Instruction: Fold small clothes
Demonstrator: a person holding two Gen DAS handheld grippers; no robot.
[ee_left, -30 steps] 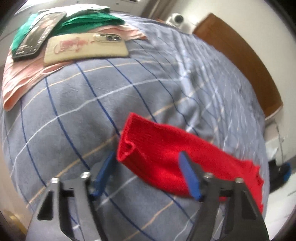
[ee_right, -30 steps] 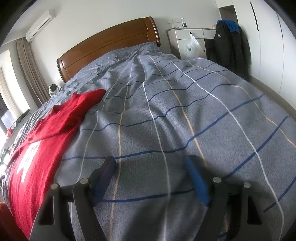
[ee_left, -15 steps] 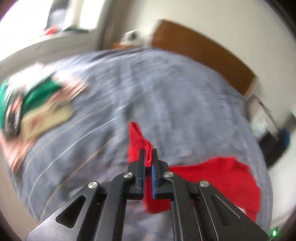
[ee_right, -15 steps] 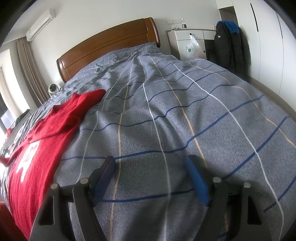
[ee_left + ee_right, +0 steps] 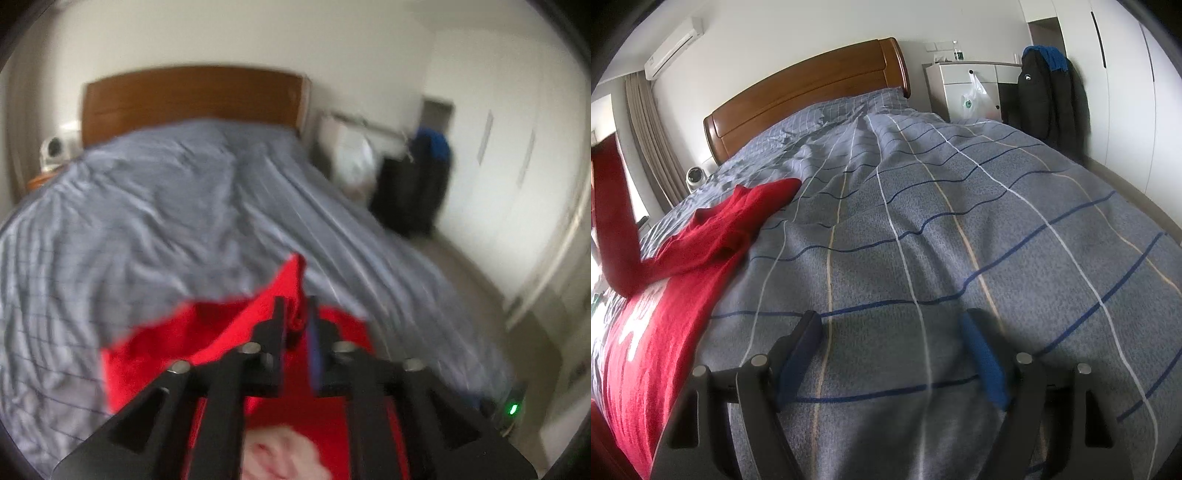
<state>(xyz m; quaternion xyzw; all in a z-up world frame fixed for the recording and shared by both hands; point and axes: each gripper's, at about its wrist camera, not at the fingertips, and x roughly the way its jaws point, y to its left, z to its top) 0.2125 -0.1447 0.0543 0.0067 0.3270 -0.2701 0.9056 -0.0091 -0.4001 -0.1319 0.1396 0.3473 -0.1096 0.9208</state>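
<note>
Red sweater (image 5: 653, 306) lay on the bed (image 5: 960, 221), one sleeve lifted, pinched in the left gripper (image 5: 295, 317); right gripper (image 5: 894, 354) hung wide. Next, likely: lay the sleeve across the body.

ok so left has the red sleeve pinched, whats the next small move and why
Probably carry the sleeve inward and lay it across the sweater's body. The left gripper is shut on the red sweater's sleeve, which hangs lifted off the bedspread in the right wrist view, while the body lies flat. The right gripper is open over bare bedspread, holding nothing.
</note>
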